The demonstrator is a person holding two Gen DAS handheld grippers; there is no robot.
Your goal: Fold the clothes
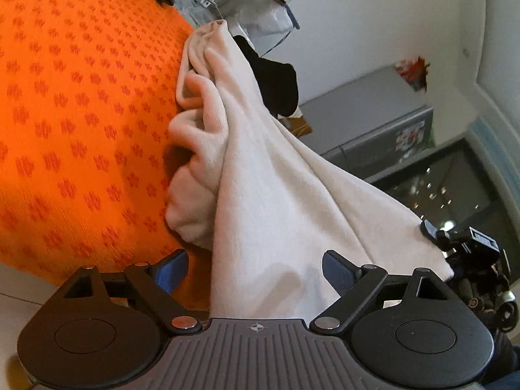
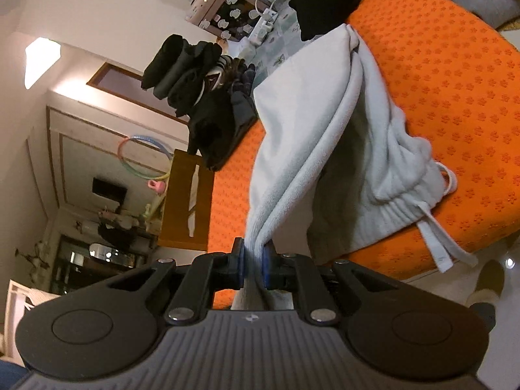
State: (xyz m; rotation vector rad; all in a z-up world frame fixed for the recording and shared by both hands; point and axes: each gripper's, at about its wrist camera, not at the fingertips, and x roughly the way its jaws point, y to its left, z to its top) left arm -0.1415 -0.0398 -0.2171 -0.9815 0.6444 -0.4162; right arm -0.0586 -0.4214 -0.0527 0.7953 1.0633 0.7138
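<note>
Your right gripper [image 2: 253, 265] is pinched tight on a gathered edge of the pale grey sweatpants [image 2: 312, 149]; fabric is squeezed between both blue pads [image 2: 267, 268] and drapes away from them in a taut fold. The rest of the garment trails down onto the orange patterned mat [image 2: 455, 97], where the ribbed waistband [image 2: 396, 217] and its flat drawstring [image 2: 438, 243] lie bunched near the mat's near edge, the drawstring hanging over it. Your left gripper [image 1: 255, 271] stands wide, nothing clamped; the same cloth [image 1: 260, 195] passes between the spread fingers, and the blue pads [image 1: 338, 273] do not press on it. From the left wrist view, the fabric rises in a ridge toward a peak, with loose folds bunched against the mat [image 1: 81, 113] on its left. A pile of dark clothing [image 2: 208, 97] sits on the mat's far corner. A brown wooden chair [image 2: 187, 201] stands just beside the mat.
</note>
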